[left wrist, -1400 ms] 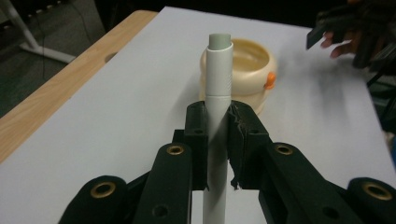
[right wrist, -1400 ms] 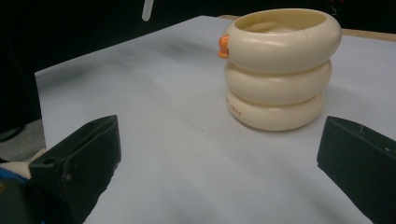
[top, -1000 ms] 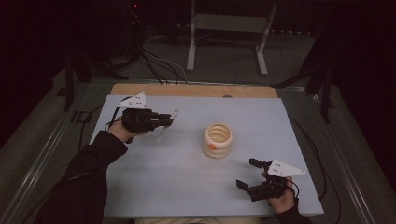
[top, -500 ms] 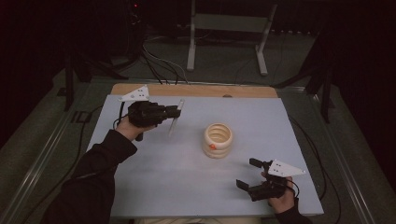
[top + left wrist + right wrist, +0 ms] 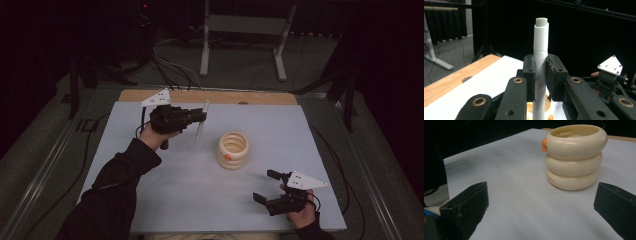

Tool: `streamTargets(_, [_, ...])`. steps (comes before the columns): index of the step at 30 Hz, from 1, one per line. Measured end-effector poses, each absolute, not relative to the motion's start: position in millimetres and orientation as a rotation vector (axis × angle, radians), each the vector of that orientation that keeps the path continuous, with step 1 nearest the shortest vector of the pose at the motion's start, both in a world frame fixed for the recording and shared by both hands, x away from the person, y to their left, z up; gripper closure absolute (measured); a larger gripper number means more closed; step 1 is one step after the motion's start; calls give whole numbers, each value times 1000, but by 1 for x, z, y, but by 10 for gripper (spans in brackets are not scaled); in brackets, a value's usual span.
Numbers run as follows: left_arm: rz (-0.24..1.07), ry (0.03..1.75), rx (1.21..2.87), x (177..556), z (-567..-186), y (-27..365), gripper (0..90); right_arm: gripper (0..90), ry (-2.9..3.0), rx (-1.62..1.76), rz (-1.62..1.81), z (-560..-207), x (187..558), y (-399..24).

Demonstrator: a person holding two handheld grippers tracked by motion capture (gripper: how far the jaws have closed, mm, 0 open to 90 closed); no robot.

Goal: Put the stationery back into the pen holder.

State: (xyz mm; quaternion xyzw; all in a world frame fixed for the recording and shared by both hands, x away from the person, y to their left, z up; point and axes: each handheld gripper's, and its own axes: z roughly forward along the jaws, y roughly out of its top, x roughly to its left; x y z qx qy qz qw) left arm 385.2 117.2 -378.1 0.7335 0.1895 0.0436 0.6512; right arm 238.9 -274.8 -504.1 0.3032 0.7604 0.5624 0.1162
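My left gripper [image 5: 200,116] is shut on a white tube [image 5: 200,124] and holds it upright above the back left of the pale mat. In the left gripper view the tube [image 5: 541,50] rises between the two pads, with a pale green cap on top. A cream holder made of three stacked rings [image 5: 233,149] stands at the middle of the mat, with a small orange tab on its side. My right gripper [image 5: 266,186] rests open at the front right, its fingers pointing toward the holder [image 5: 574,155], which stands well ahead of them.
The pale mat [image 5: 190,190] covers a wooden table [image 5: 260,97] whose far edge shows bare wood. A metal stand [image 5: 240,45] and cables lie on the dark floor behind. A dark sleeve [image 5: 110,195] comes in from the bottom left.
My left gripper has carried the white tube to the right and a little up, closer to the ringed holder. The right gripper has stayed in place.
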Motion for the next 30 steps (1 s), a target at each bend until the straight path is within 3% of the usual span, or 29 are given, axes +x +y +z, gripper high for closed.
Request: streamTargets(30, [63, 352, 1638, 393, -390, 62, 791, 0, 2220, 879, 1651, -503, 238, -277])
